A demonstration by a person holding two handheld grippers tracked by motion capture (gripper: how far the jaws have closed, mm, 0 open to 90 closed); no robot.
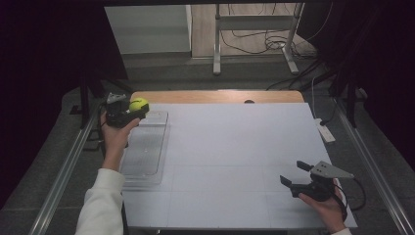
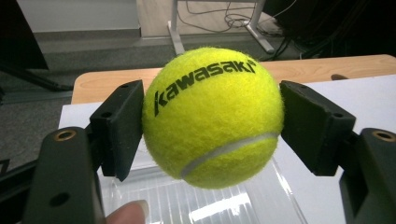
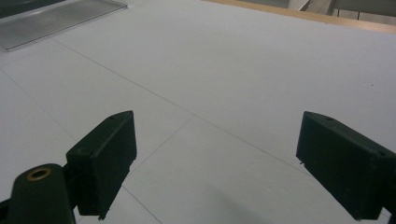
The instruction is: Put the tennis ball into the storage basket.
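Here the left gripper (image 1: 138, 113) pinches a ball (image 1: 138, 104), yellow-green with a white seam and black lettering, squarely between its two pads (image 2: 122, 122); both pads press on the ball's sides, so it sits at the very tip of the gripper, off the surface. Right beneath the ball and the jaws lies a clear tray (image 1: 147, 152), ribbed and glossy, its far end under the gripper's tip and the rest running back toward the person. A fingertip (image 2: 128, 213) shows just behind the left jaw in the left gripper view. The tray rests on a white sheet (image 1: 235, 161) that covers the table (image 1: 215, 96), whose bare wooden edge lies beyond the gripper. Well apart, the right gripper (image 1: 292, 174) is held low over the sheet with its jaws spread wide and nothing between them, only plain white sheet ahead of it.
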